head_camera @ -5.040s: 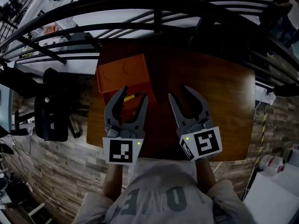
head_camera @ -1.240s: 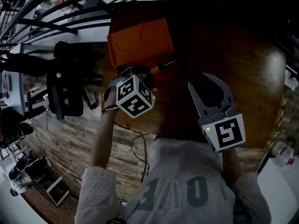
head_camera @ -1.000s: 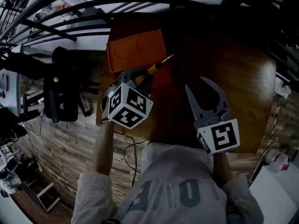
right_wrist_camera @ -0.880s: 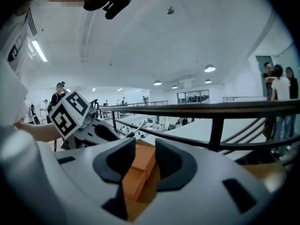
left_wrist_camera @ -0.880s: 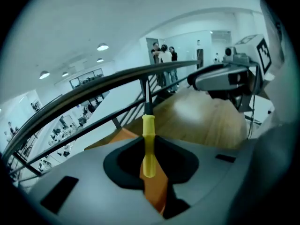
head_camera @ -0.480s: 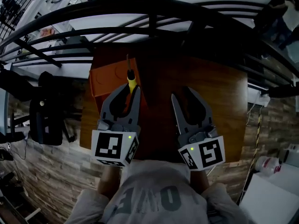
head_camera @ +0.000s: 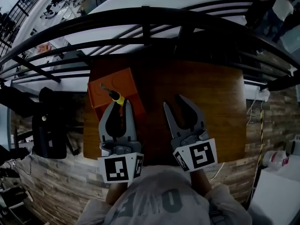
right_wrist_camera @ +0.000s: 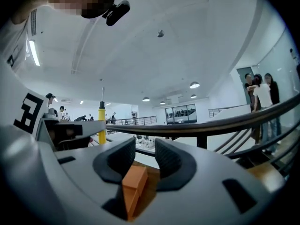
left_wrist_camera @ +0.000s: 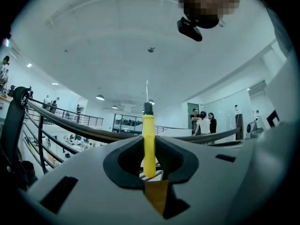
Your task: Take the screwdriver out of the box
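My left gripper (head_camera: pixel 120 103) is shut on the yellow handle of the screwdriver (head_camera: pixel 116 98). It holds the tool in the air above the open orange box (head_camera: pixel 126 81), with the thin shaft pointing away to the upper left. In the left gripper view the screwdriver (left_wrist_camera: pixel 148 142) stands upright between the closed jaws of the left gripper (left_wrist_camera: pixel 149 161). My right gripper (head_camera: pixel 173 102) hovers over the table to the right of the box, open and holding nothing. In the right gripper view the box (right_wrist_camera: pixel 134 184) shows through the gap of the right gripper (right_wrist_camera: pixel 145 161), and the screwdriver (right_wrist_camera: pixel 101 122) is at the left.
The box stands at the far left corner of a brown wooden table (head_camera: pixel 211 93). A black railing (head_camera: pixel 140 15) runs along the table's far side. A dark chair (head_camera: pixel 47 125) stands on the floor to the left. Several people (left_wrist_camera: pixel 204 123) stand far off.
My left gripper has lifted the screwdriver up out of the box and rolled level, so the shaft now points away to the upper left. The right gripper rose a little, still open.
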